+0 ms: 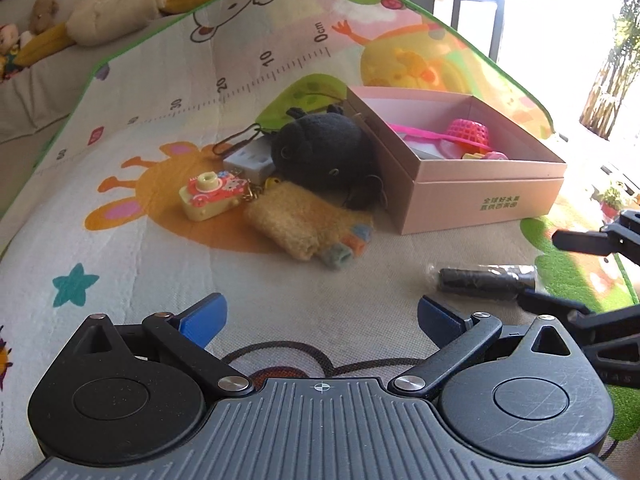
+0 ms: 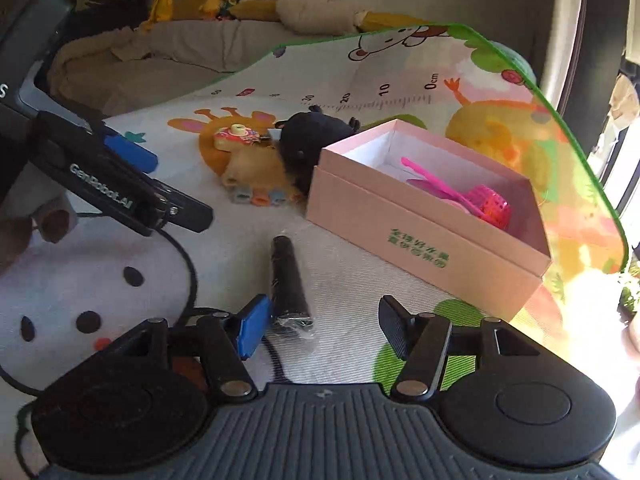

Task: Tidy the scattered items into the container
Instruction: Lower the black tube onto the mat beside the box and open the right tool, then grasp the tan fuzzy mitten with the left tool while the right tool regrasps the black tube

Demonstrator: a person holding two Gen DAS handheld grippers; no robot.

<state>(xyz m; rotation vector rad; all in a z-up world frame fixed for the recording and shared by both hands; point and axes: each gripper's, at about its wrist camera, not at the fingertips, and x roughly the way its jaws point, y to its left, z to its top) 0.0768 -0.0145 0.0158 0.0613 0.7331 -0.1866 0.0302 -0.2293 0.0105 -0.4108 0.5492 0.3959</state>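
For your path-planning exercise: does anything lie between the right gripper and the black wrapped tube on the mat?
Nothing visible does. The black wrapped tube lies on the mat just ahead of the open right gripper, beside its left finger.

Black plush (image 2: 308, 136) half hidden behind pink box (image 2: 420, 236); box contents partly hidden by its wall; green print unreadable.

The right gripper (image 2: 320, 320) stood with jaws apart over a cartoon play mat (image 2: 120, 280); a black plastic-wrapped cylinder (image 2: 286, 276) lay against its blue pad (image 2: 252, 326). A pink box (image 2: 400, 232) held pink toys (image 2: 480, 200).
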